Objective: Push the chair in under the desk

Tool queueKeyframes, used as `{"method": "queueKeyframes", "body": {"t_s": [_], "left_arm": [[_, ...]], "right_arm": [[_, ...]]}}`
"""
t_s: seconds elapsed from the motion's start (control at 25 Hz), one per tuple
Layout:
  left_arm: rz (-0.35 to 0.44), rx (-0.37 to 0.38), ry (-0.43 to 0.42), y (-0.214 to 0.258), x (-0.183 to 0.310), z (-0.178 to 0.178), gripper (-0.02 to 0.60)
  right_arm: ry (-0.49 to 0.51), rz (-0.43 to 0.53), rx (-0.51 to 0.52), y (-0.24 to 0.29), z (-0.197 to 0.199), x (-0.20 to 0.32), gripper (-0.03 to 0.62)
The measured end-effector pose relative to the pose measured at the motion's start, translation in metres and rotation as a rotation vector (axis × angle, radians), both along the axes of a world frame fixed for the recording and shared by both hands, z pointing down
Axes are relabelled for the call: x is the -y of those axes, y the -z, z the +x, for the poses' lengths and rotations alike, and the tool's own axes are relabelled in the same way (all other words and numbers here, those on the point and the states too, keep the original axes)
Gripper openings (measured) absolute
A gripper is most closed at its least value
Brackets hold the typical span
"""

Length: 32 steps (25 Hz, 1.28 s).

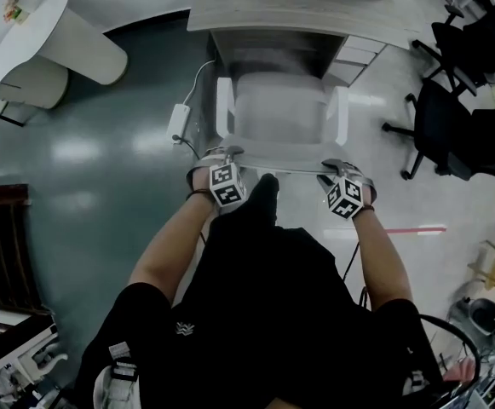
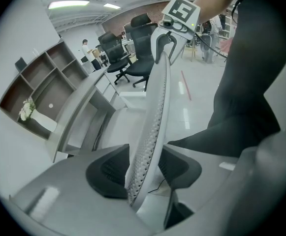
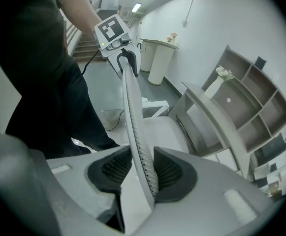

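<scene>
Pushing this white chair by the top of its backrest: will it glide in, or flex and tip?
The backrest is thin perforated mesh, so it likely flexes before the chair moves. Pushed this high up, it might tilt rather than glide. Its base is hidden, so castors are unconfirmed, though the glossy floor should help.

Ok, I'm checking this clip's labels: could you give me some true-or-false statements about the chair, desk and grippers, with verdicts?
1. The left gripper and right gripper both hold the chair by the top of its back. True.
2. The chair is fully under the desk. False: its seat is out in front.
3. Black chairs stand to the person's right. True.
4. The right gripper's fingers are clear of the chair. False: they pinch its back.
</scene>
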<state>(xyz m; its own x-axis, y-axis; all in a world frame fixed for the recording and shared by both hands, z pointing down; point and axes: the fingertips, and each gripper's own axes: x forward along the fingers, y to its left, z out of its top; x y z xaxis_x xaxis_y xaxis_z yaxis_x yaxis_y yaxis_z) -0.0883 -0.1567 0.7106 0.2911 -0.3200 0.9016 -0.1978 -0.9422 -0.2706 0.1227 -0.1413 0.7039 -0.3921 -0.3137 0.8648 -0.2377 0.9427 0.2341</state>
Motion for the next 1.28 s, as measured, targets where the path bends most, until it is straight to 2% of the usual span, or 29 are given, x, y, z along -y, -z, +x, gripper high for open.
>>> {"method": "queueKeyframes", "body": {"t_s": [0.52, 0.96, 1.28], "left_arm": [[-0.054, 0.012, -0.020, -0.005, 0.085, 0.006, 0.175], [-0.041, 0.005, -0.022, -0.003, 0.149, 0.001, 0.173], [-0.075, 0.011, -0.026, -0.003, 0.182, -0.001, 0.164]], "right_arm": [[-0.010, -0.043, -0.023, -0.005, 0.008, 0.093, 0.143], [0.005, -0.049, -0.026, -0.003, 0.001, 0.156, 0.141], [0.015, -0.050, -0.026, -0.003, 0.000, 0.192, 0.143]]}}
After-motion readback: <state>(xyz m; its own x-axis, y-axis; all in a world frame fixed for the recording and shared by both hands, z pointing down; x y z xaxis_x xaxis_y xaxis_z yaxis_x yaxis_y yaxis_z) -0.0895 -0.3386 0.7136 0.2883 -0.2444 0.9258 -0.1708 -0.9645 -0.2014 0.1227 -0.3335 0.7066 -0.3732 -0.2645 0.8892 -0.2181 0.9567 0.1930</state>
